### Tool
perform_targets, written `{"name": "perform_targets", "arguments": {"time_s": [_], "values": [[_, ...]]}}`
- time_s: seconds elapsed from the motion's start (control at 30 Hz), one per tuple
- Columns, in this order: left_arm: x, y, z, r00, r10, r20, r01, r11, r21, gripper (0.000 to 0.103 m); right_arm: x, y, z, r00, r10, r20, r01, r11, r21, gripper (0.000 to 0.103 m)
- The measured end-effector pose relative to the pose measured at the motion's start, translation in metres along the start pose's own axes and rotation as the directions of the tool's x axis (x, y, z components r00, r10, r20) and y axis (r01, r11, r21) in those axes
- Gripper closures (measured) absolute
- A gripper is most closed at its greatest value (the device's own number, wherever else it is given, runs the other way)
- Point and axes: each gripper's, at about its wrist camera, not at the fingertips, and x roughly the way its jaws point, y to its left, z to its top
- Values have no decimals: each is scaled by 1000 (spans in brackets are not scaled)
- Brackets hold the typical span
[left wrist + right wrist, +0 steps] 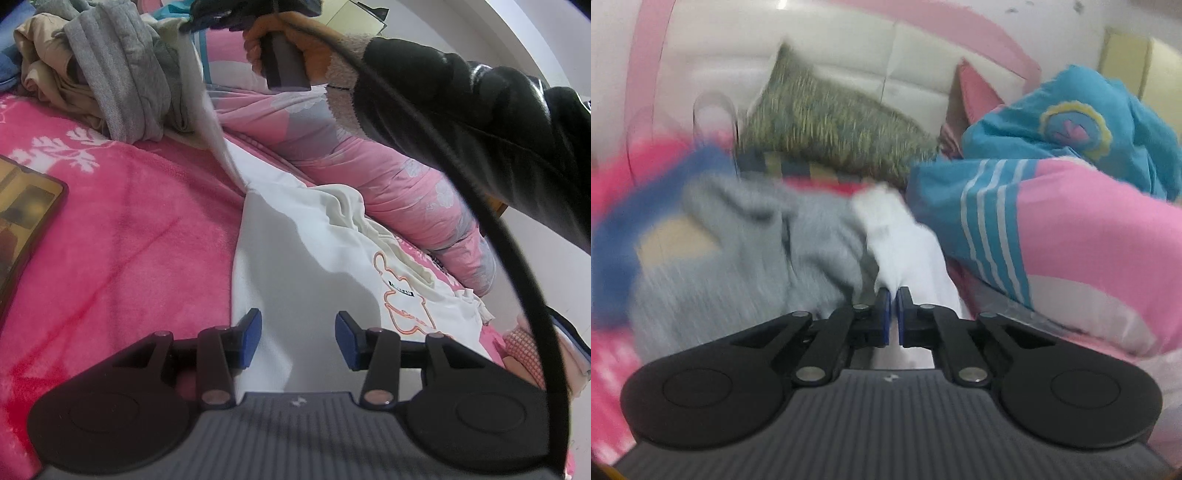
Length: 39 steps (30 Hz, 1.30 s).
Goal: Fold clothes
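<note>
A white garment [306,258] with an orange outline print lies on the pink blanket [122,240]. One part of it is stretched up and away toward the top of the left wrist view. My left gripper [298,338] hovers open just above the garment's near part, nothing between its blue pads. In the left wrist view a hand [280,48] holds the right gripper high at the top. In the right wrist view, which is blurred, my right gripper [894,314] is shut on a bunch of the white garment [901,236].
A pile of grey [122,74] and beige clothes [48,74] sits at the far left. A pink and blue quilt [351,147] runs along the right. A dark-framed flat object [26,214] lies at the left edge. A black cable [517,258] crosses the right side. A green cushion [827,114] leans on a white headboard.
</note>
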Motion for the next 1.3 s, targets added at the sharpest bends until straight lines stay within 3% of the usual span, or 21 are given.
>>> {"name": "perform_targets", "arguments": {"time_s": [0.1,0.2,0.4,0.6,1.3], "values": [[-1,0,0,1000,1,0,-1,1000,1,57,0,-1,0,997,70,25,-71,997,40,101],[-1,-1,-1,1000,1,1,-1,1000,2,57,11,11,-3,994,112,-1,-112,994,12,99],[-1,-1,-1,1000,1,1,-1,1000,0,57,17,24,-4,991,129,-35,-129,992,-12,95],[-1,-1,-1,1000,2,1,-2,1000,-1,57,-4,16,7,986,161,49,-163,986,40,80],[-2,-1,0,1000,3,1,-3,1000,0,57,-34,-15,10,985,88,150,-107,986,124,78]]}}
